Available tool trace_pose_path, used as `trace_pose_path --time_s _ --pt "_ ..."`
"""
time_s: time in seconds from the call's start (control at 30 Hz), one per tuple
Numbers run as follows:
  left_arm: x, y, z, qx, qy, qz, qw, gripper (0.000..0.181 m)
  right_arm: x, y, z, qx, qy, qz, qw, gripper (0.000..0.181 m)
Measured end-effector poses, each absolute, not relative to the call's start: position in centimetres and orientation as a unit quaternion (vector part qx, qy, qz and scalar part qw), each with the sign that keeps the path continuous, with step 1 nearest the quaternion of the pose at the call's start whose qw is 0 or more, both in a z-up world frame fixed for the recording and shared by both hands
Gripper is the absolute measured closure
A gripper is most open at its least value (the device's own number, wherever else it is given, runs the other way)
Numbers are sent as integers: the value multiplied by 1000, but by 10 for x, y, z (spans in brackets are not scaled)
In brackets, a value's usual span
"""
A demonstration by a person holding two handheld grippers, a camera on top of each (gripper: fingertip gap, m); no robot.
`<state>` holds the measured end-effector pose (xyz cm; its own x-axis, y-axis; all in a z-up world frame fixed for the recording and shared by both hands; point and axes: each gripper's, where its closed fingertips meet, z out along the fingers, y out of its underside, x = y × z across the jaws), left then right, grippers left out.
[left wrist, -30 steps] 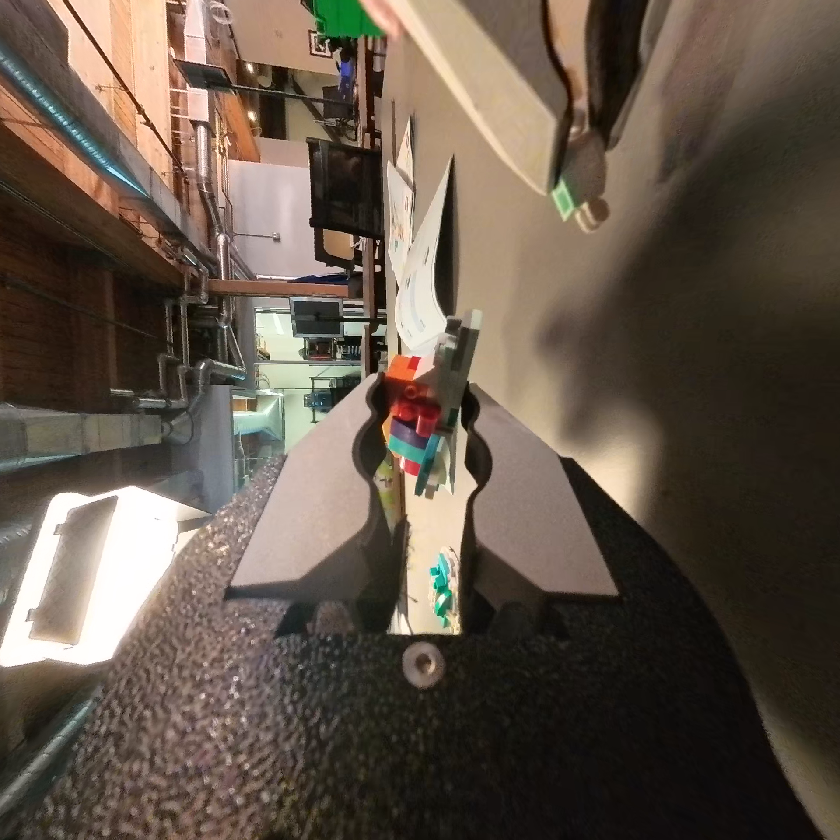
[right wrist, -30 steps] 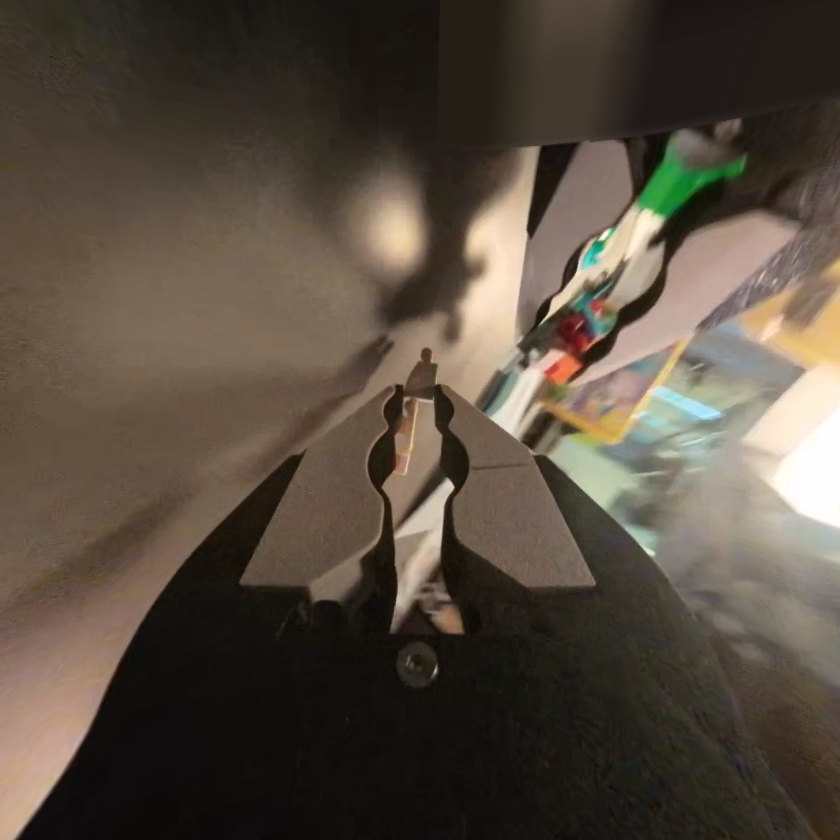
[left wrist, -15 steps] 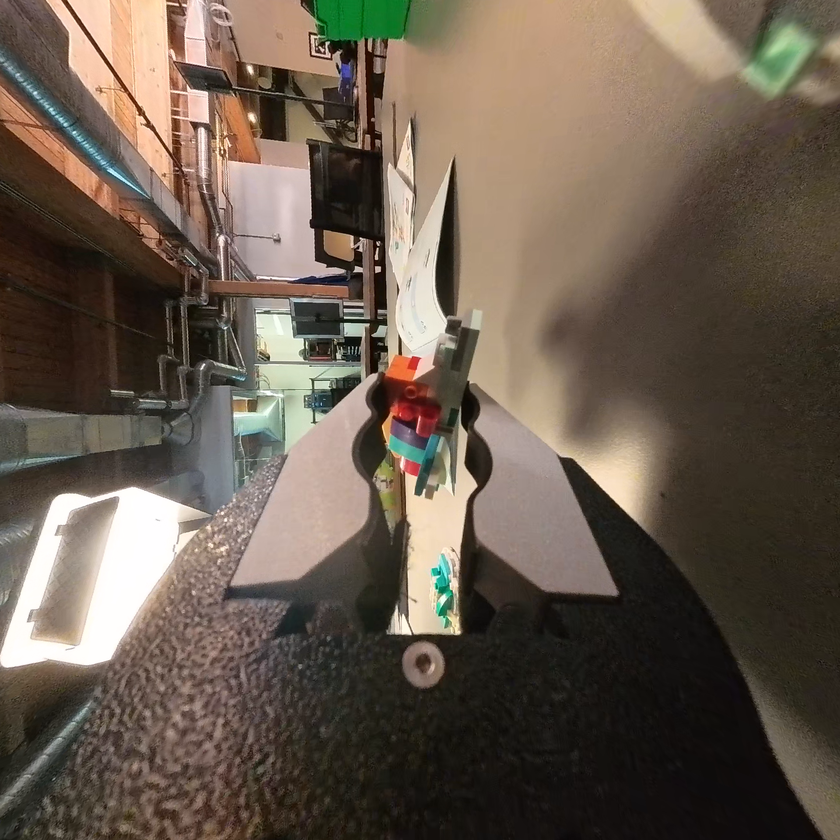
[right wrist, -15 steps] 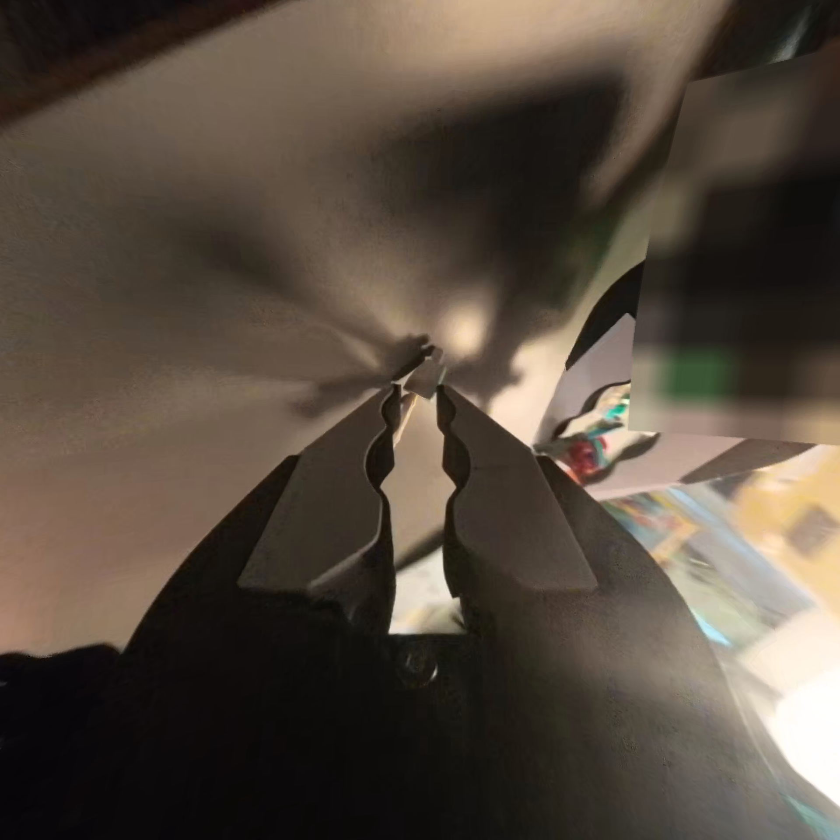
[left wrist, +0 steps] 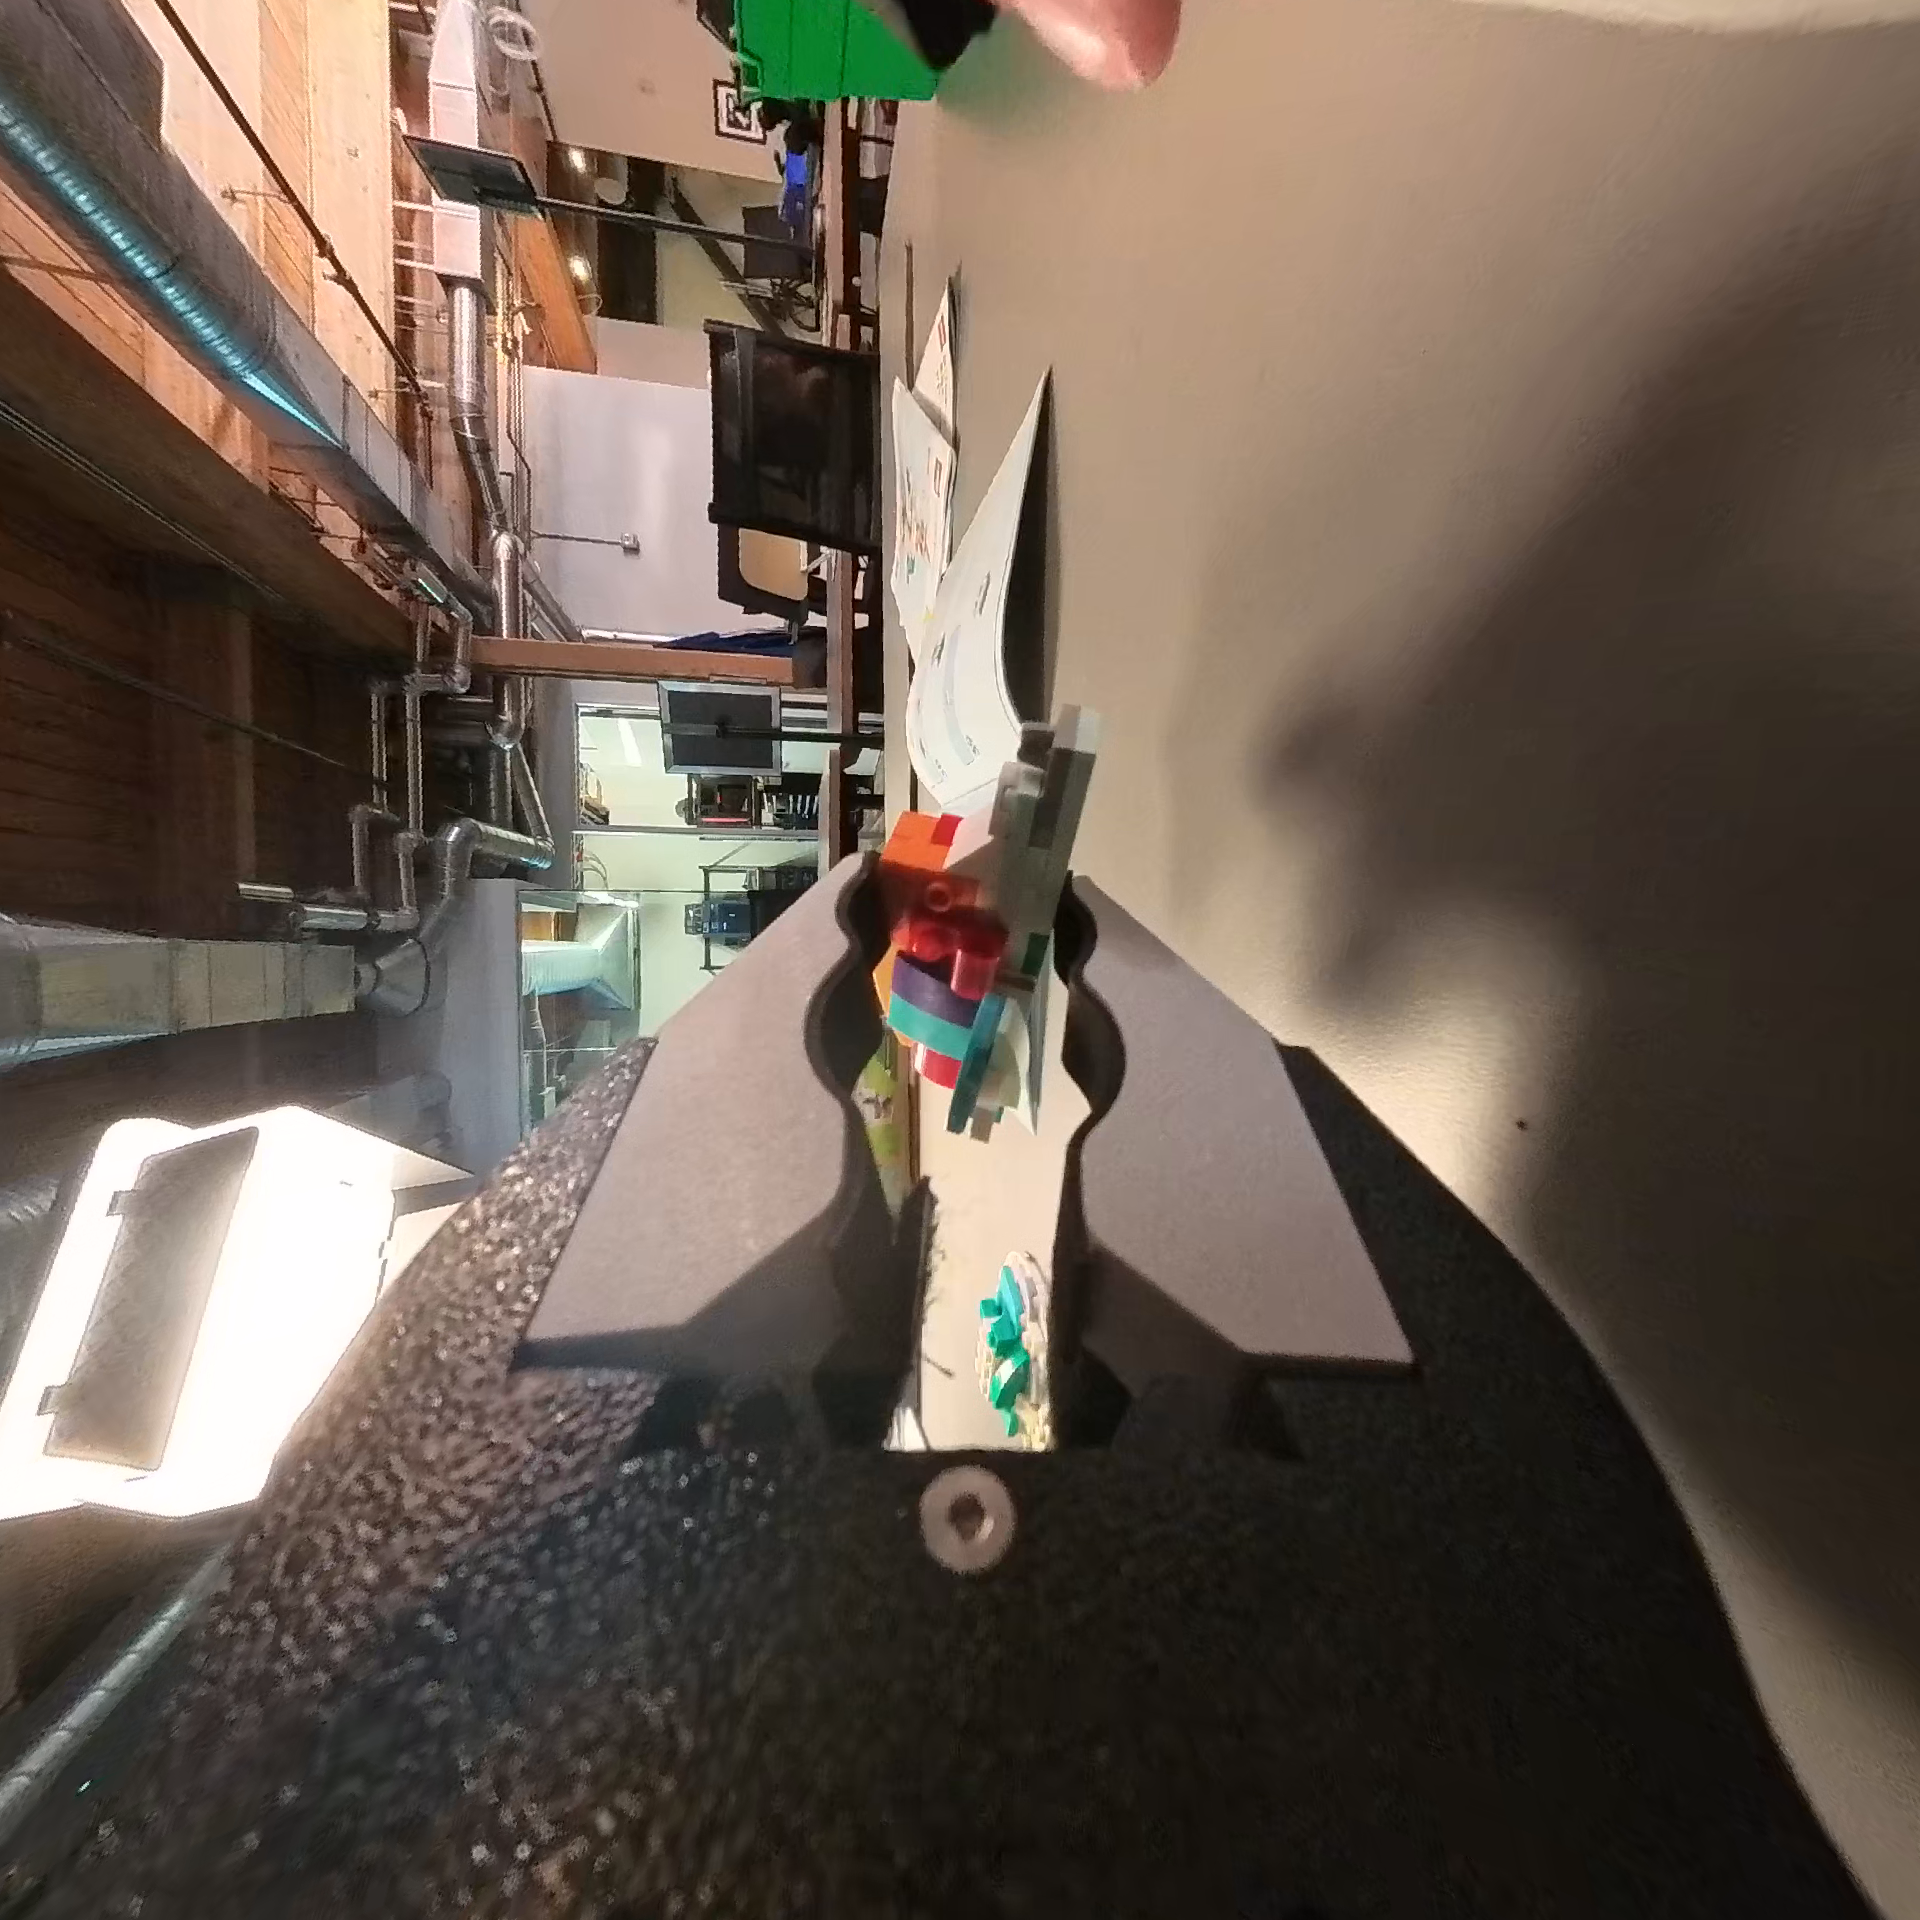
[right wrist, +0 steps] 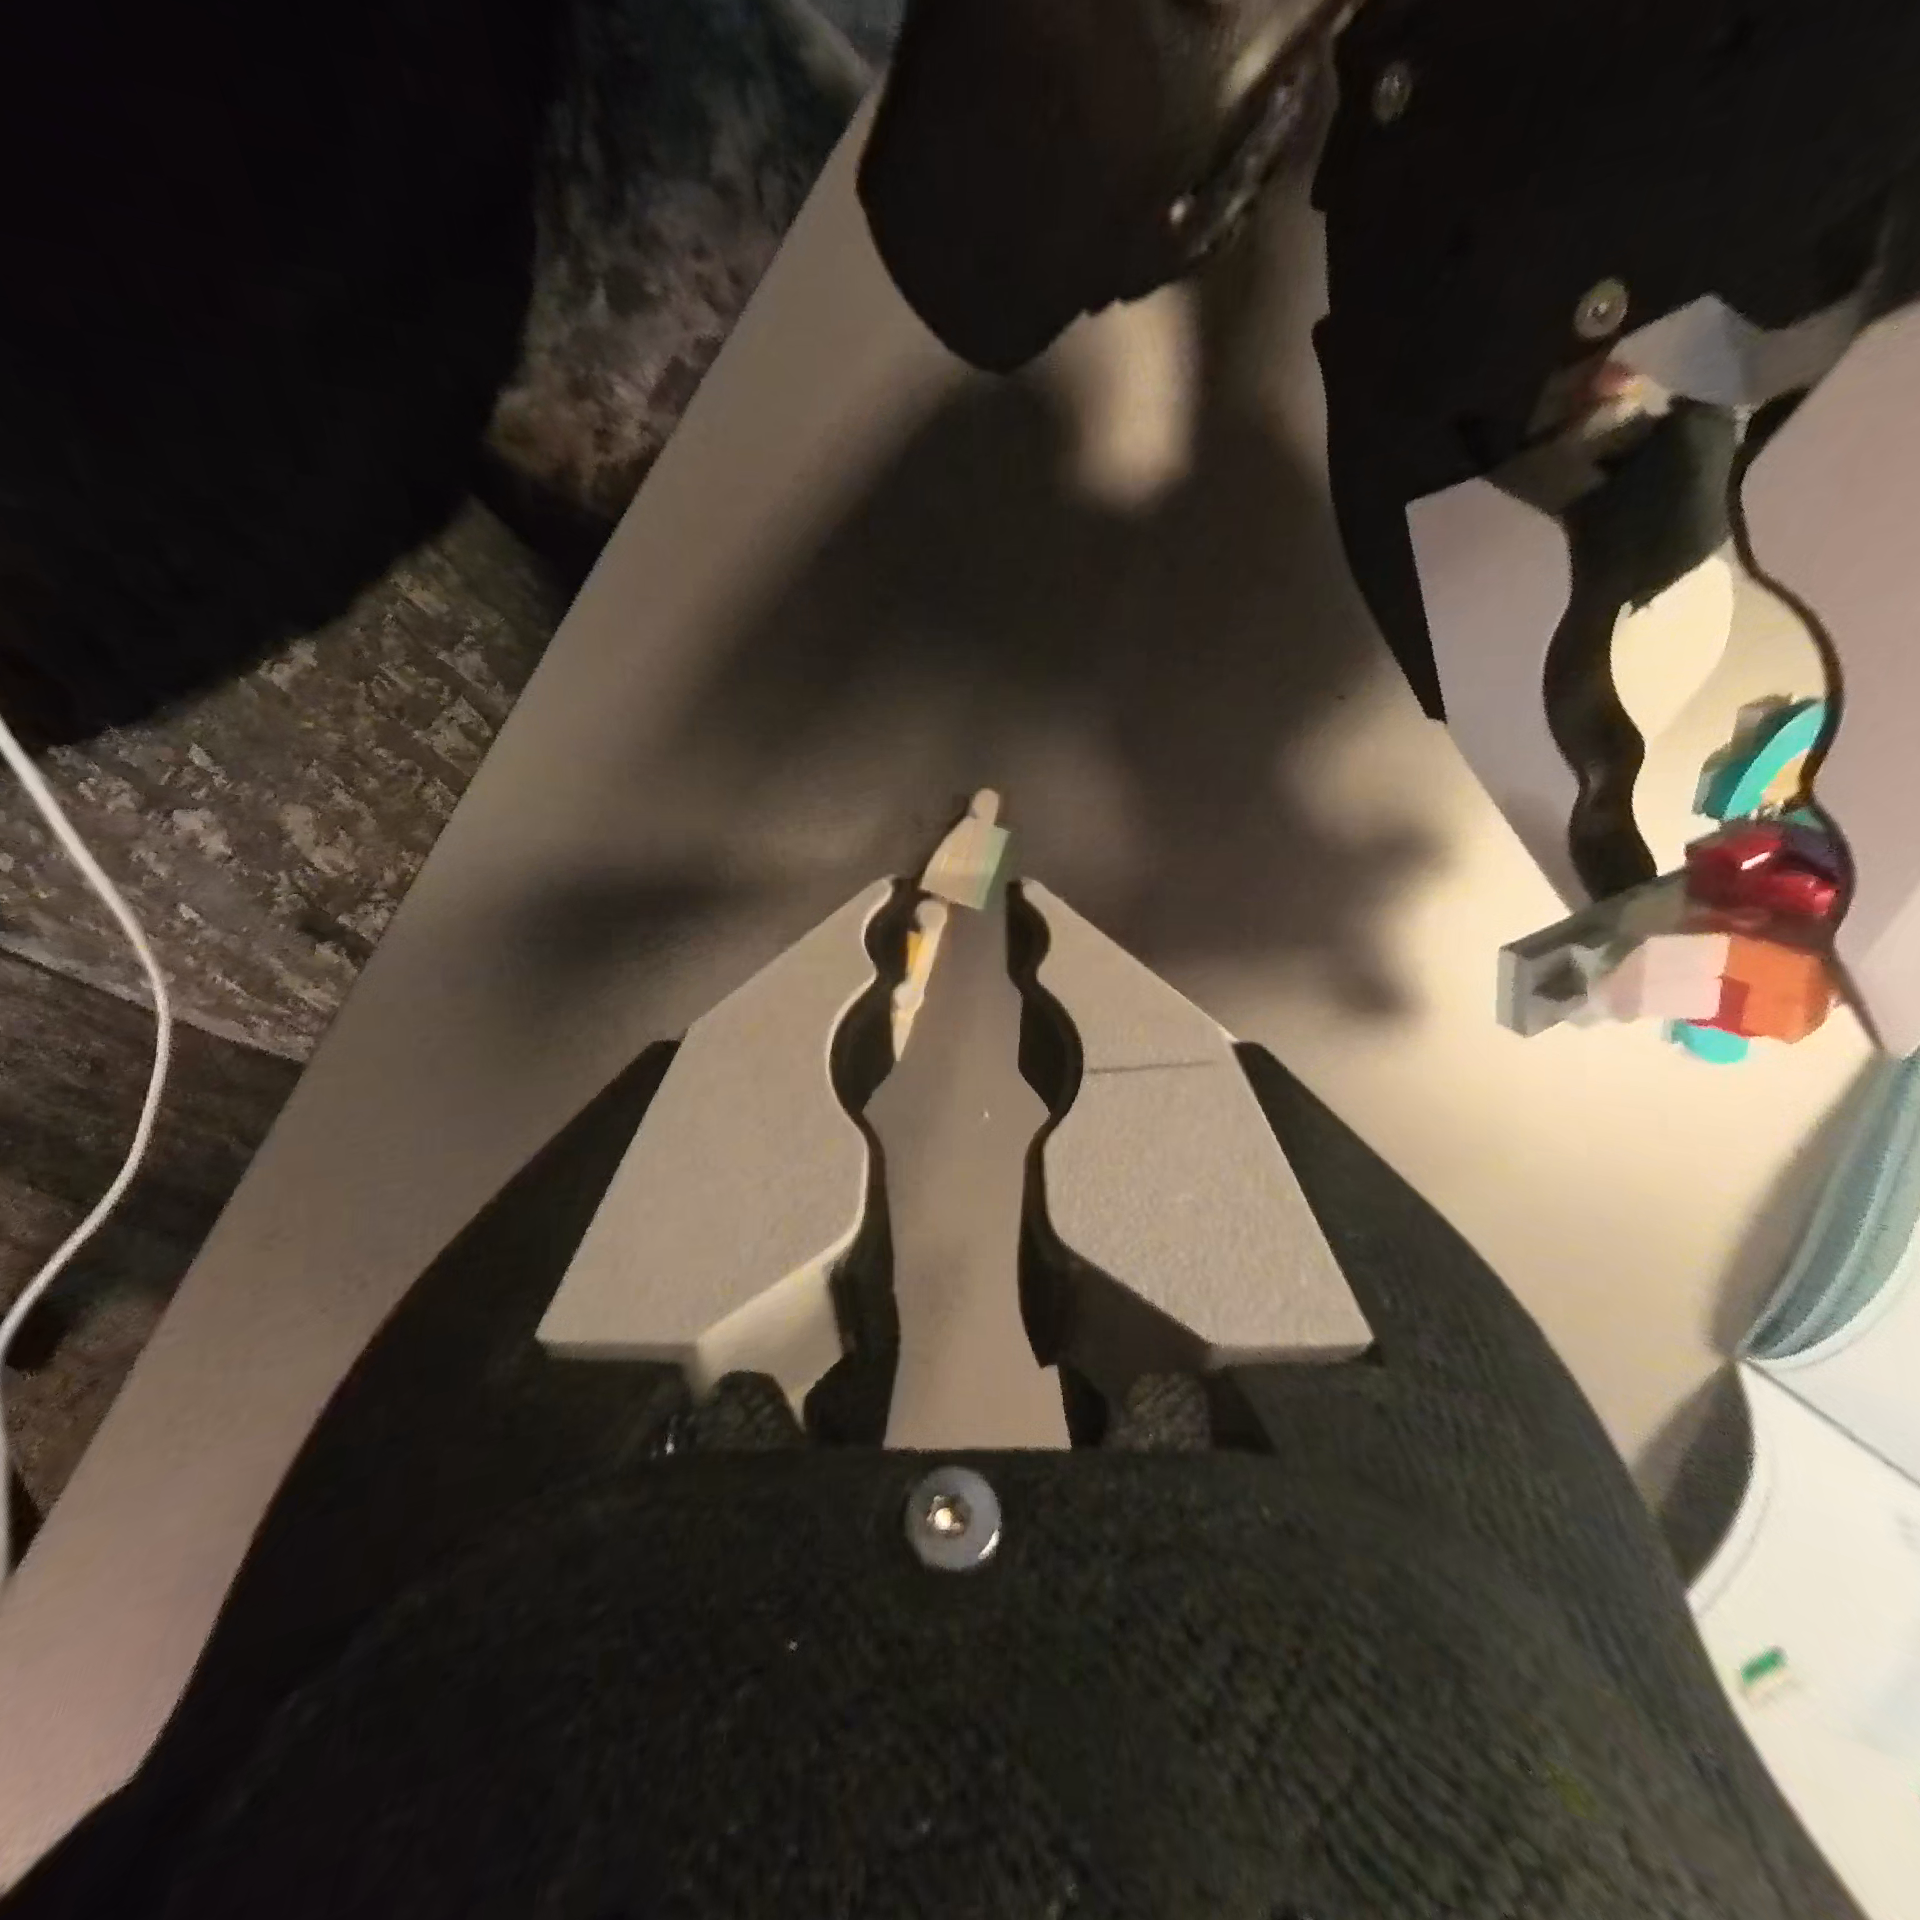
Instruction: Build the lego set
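Note:
My left gripper (left wrist: 961,899) is shut on a small lego assembly (left wrist: 971,956) of orange, red, purple, teal, white and grey pieces, held off the pale table (left wrist: 1403,520). My right gripper (right wrist: 961,883) is shut on a small pale lego piece (right wrist: 971,857) with a peg on its end, low over the table (right wrist: 727,623) near its left edge. In the right wrist view the left gripper (right wrist: 1756,914) shows at the upper right, with the assembly (right wrist: 1662,966) sticking out of it, to the right of the pale piece and apart from it.
Folded instruction sheets (left wrist: 971,623) lie beyond the assembly. Teal pieces (left wrist: 1006,1340) sit on a small white plate. A green object (left wrist: 831,52) and a fingertip (left wrist: 1101,36) show at the top. A teal round container (right wrist: 1860,1247) stands right. Carpet and a white cable (right wrist: 135,1039) lie off the table's left edge. The tips of one gripper are about 15 centimetres away from the tips of the other.
My right gripper swung away from the assembly, still holding the pale piece, and now points down at the table near its edge. It has left the left wrist view. The left gripper has stayed still.

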<state>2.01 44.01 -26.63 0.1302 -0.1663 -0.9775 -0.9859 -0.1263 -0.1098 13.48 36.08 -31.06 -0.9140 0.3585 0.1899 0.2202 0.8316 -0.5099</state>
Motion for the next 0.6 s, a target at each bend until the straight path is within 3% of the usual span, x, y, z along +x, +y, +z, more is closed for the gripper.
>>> trace_pose_path --time_s 0.13,0.33,0.4,0.6 --pt "21 440 -267 -600 482 448 455 152 140 361 -310 -214 -925 286 127 150" --pt "23 441 -267 -601 482 445 457 152 146 368 -314 -275 -908 282 147 163" --pt "24 441 -268 -602 483 444 456 152 143 368 -315 -284 -907 259 172 176" --pt "23 441 -271 -609 481 450 442 152 123 401 -303 -297 -898 102 307 176"
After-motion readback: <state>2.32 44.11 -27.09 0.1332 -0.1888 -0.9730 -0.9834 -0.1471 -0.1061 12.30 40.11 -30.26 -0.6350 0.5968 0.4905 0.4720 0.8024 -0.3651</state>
